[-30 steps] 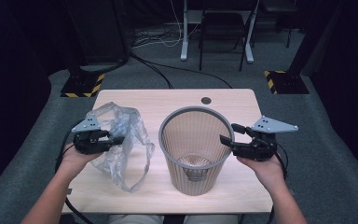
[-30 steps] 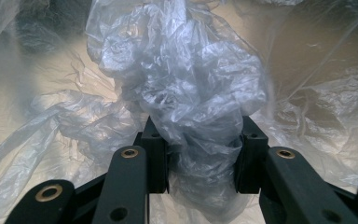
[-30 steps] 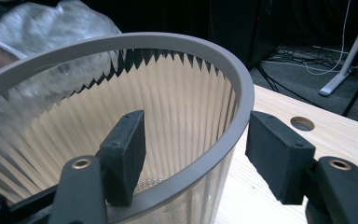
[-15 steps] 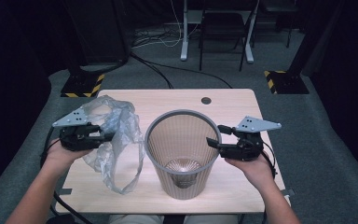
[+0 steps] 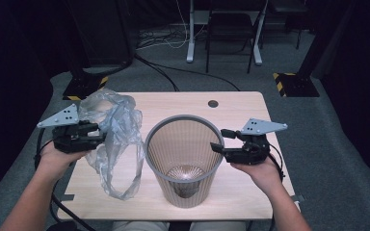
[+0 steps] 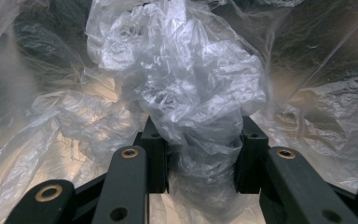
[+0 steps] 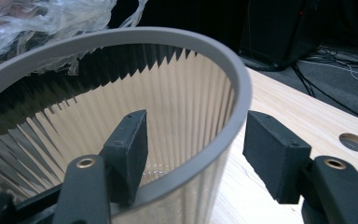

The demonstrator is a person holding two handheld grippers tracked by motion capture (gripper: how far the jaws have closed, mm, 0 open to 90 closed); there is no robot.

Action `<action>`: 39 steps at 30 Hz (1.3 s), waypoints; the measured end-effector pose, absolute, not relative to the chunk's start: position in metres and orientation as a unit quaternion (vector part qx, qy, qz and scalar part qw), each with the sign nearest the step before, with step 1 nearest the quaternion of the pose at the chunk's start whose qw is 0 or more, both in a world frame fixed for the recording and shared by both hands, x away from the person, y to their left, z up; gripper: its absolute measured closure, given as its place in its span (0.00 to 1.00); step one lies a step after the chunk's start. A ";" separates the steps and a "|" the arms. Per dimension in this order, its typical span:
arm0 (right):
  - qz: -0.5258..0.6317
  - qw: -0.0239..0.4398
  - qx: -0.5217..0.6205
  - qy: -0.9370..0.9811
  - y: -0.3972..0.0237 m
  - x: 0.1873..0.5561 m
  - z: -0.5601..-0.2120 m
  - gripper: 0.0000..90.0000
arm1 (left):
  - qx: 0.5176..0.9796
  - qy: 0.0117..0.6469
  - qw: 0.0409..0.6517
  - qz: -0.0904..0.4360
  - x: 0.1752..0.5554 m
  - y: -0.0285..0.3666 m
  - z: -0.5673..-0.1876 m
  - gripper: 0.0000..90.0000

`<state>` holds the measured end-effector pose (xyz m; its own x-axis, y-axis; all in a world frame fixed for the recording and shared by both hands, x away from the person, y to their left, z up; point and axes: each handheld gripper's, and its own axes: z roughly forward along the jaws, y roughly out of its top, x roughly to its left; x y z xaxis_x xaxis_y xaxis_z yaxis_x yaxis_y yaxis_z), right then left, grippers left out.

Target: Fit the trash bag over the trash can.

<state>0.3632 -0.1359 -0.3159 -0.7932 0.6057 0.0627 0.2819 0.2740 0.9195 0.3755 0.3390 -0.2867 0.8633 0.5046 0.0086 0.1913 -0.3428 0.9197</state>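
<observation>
Two things matter: our left gripper (image 5: 96, 137) has its jaws clamped on the crumpled clear plastic bag (image 5: 113, 139), at nine o'clock of the grey ribbed wastebasket (image 5: 185, 159) on the counter (image 5: 241, 108). Our right gripper (image 5: 218, 140) straddles the rim at three o'clock, jaws just narrowing, not yet pinching.

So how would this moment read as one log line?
left gripper: shut on plastic bag | right gripper: open, straddling bin rim

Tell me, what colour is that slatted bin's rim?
Grey. The wastebasket's rim shows best in the right gripper view, above its pale translucent ribbed wall.
</observation>
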 end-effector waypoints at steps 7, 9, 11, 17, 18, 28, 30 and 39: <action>0.547 0.167 0.278 0.772 -0.146 0.359 -0.306 0.44 | 0.802 0.198 0.547 0.135 0.375 0.326 -0.280 0.71; 0.554 0.166 0.278 0.767 -0.147 0.357 -0.302 0.42 | 0.803 0.193 0.548 0.133 0.375 0.320 -0.278 0.71; 0.559 0.161 0.278 0.764 -0.146 0.354 -0.297 0.41 | 0.804 0.188 0.549 0.132 0.376 0.313 -0.275 0.71; 0.574 0.148 0.255 0.764 -0.142 0.347 -0.284 0.39 | 0.810 0.165 0.549 0.119 0.379 0.284 -0.269 0.71; 0.575 0.149 0.252 0.764 -0.141 0.346 -0.282 0.39 | 0.811 0.160 0.550 0.117 0.380 0.279 -0.268 0.71; 0.578 0.158 0.250 0.760 -0.148 0.342 -0.277 0.39 | 0.825 0.122 0.544 0.092 0.387 0.225 -0.266 0.70; 0.578 0.161 0.253 0.759 -0.151 0.342 -0.277 0.39 | 0.828 0.117 0.542 0.087 0.388 0.216 -0.266 0.70; 0.584 0.171 0.268 0.747 -0.167 0.341 -0.276 0.39 | 0.842 0.107 0.524 0.074 0.396 0.184 -0.266 0.58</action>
<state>0.3407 -0.1666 -0.2763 -0.7977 0.6002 0.0585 0.2022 0.1748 0.9636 0.3964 0.1835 -0.2659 0.9660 0.2583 0.0125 0.1027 -0.4277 0.8981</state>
